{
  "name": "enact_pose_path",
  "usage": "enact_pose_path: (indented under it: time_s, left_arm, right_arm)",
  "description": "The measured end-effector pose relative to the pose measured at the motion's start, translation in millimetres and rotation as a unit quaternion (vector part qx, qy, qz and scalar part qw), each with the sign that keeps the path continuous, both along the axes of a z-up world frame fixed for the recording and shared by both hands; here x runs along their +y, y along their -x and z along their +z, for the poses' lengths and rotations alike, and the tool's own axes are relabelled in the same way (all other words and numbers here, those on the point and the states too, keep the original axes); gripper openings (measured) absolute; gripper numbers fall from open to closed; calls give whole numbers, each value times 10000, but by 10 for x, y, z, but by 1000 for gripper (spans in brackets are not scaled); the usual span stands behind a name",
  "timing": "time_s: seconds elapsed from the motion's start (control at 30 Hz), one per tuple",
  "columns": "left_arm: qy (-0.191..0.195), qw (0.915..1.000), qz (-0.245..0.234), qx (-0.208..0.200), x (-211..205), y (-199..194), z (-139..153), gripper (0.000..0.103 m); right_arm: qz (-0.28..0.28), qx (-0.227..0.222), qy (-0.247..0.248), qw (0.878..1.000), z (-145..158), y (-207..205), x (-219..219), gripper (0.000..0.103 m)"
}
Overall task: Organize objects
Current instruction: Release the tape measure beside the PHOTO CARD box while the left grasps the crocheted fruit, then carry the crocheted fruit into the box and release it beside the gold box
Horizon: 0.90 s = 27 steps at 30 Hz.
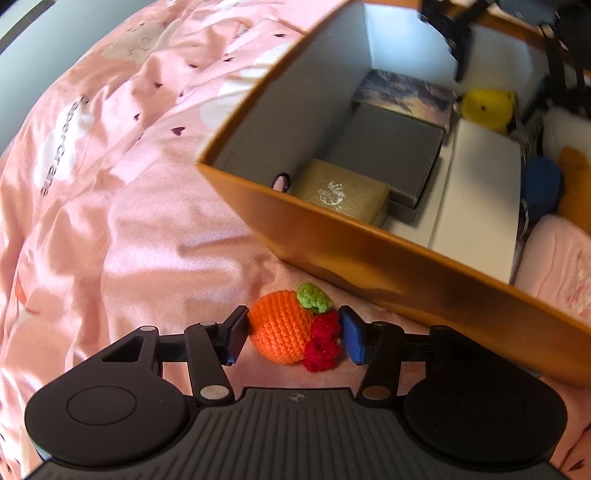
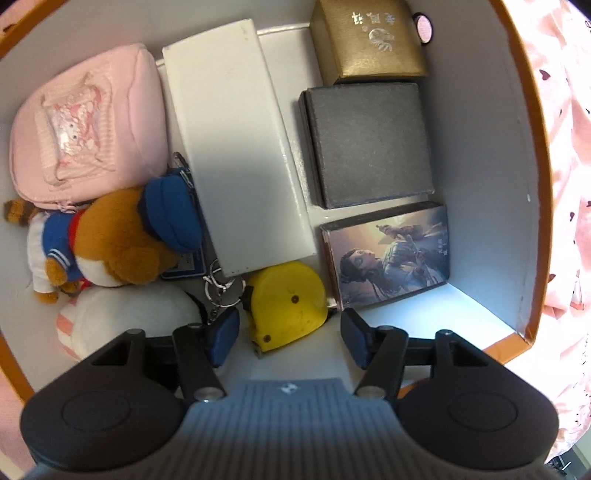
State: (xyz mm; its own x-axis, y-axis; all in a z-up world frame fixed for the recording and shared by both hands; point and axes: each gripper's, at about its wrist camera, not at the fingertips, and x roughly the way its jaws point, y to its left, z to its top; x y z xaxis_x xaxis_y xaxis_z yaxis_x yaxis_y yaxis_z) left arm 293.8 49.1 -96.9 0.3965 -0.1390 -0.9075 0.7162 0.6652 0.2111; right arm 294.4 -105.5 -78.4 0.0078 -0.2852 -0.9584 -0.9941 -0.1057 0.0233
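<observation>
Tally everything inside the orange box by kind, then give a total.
Boxes: 4 (white, gold, grey, picture-printed)
Soft toys: 2 (bear, white plush)
Pink pouch: 1
Yellow tape measure: 1
Key rings: 1 bunch
Small pink round item: 1
Total: 10

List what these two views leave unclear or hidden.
- Left wrist view: whether the left gripper actually presses the crocheted orange; its jaws sit right beside it, contact too close to call.
- Left wrist view: the far end of the orange box is blurred, and dark shapes there cannot be identified.
- Right wrist view: the white plush is partly covered by the right gripper.
- Right wrist view: the keyring and blue card run under the teddy bear.
</observation>
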Motion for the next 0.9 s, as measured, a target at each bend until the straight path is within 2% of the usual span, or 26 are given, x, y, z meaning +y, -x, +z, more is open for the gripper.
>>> enact_pose_path:
  time_s: [0.07, 0.1, 0.2, 0.27, 0.37, 0.47, 0.63, 0.77, 0.9]
  left_arm:
    - [72, 9999, 132, -15, 50, 14, 76, 60]
    - [105, 9998, 184, -25, 76, 22, 115, 60]
    - [169, 9988, 460, -32, 169, 29, 257, 60]
    - [227, 9971, 725, -61, 207, 52, 372, 60]
    - [410, 9945, 958, -113, 267, 28, 539, 59]
    - [603, 9925, 1038, -220, 296, 71, 738, 59]
    - [740, 9925, 837, -489, 137, 156, 1041, 59]
    - [799, 9940, 437, -609, -107, 239, 1228, 59]
    - [639, 9963, -82, -566, -450, 279, 1178, 59]
  right_arm:
    - [-121, 79, -23, 9999, 49, -16, -9, 37]
    - [-187, 87, -36, 9998, 68, -29, -14, 32]
    - [-351, 141, -101, 9992, 129, -61, -35, 22]
    - [-369, 135, -128, 9991, 152, -61, -53, 11]
    - [-367, 87, -136, 9992, 122, -41, -73, 5]
    - [-379, 89, -145, 9991, 51, -5, -97, 1]
    - [-454, 85, -254, 9986, -27, 48, -159, 1]
    - [-514, -56, -422, 9978, 68, 76, -223, 3]
    - [-729, -216, -956, 9925, 304, 90, -295, 8]
